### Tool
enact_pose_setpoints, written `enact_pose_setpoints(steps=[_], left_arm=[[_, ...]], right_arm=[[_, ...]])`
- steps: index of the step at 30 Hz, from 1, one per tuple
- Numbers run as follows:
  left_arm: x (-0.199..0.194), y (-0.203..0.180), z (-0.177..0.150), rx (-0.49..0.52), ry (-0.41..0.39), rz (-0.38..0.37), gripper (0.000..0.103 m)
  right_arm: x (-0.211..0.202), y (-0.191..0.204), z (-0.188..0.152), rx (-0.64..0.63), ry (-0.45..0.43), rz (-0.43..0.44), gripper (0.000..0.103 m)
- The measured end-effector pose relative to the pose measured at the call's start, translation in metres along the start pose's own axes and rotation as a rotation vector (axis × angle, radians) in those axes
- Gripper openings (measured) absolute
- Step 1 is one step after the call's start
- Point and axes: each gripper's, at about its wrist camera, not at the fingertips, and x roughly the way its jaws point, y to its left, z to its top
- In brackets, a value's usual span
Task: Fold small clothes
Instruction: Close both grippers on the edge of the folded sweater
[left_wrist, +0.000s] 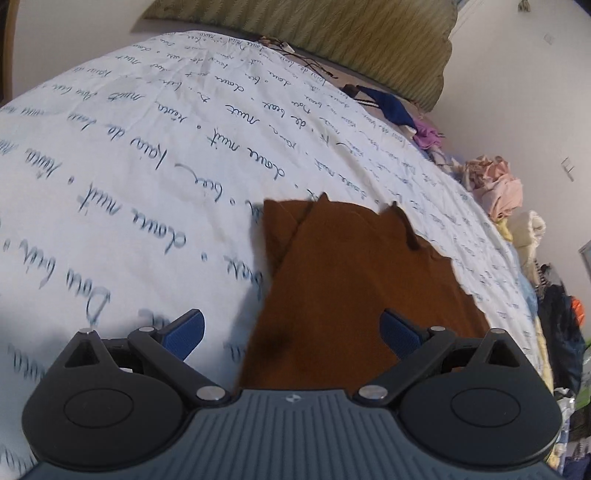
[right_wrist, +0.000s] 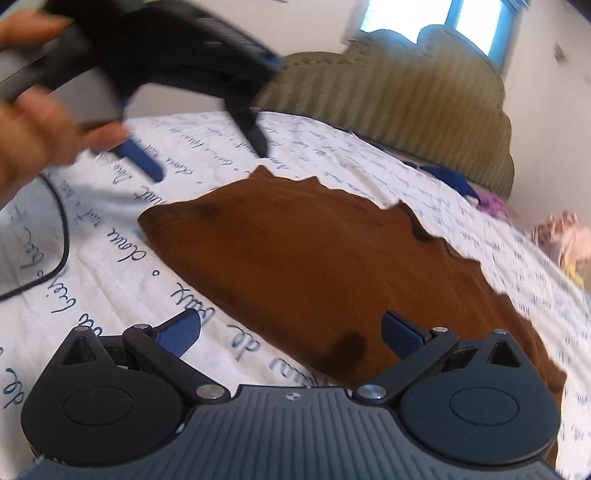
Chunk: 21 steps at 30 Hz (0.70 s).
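While both pairs of tongs hang above the bed, neither grips anything. Left tongs (left_wrist: 291, 334): blue pads spread wide apart, nothing between them but air, cloth and sheet below. Right tongs (right_wrist: 291, 332): likewise spread wide, empty.

Brown garment (left_wrist: 347, 280) lies flat on the bed, directly ahead of both tongs, its near edge passing under each view. One layer appears folded over another along a diagonal line on its left side in the left wrist view. Far edge scalloped or wavy, best seen from the right wrist. A dark spot shows near the lower edge.

Bedsheet (left_wrist: 129, 177): white, printed all over with dark blue cursive script, lightly creased. A thin dark cord (right_wrist: 62, 236) loops across it at the left of the right wrist view.

A hand (right_wrist: 33, 122) holds the left tongs, seen blurred at upper left of the right wrist view, above the sheet beyond the garment's left corner.

Further off, along the bed's right edge: a blue garment (left_wrist: 388, 105), a purple one (left_wrist: 426, 134), then a crumpled pink heap (left_wrist: 496, 184) and pale cream cloth below it. Darker clutter past that, too blurred to tell.

At the head of the bed, a large olive ribbed cushion (right_wrist: 399, 103). Behind it, white walls and a bright window (right_wrist: 443, 22).
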Motion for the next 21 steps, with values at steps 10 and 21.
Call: enact_pose_setpoints(steps=[10, 21], left_arm=[[0.064, 0.033, 0.039, -0.104, 0.176, -0.256, 0.102], [0.11, 0.025, 0.058, -0.085, 0.183, -0.406, 0.101]], right_arm=[[0.019, 0.037, 0.005, -0.195, -0.048, -0.138, 0.102], [0.053, 0.048, 0.02, -0.245, -0.075, -0.228, 0.101]])
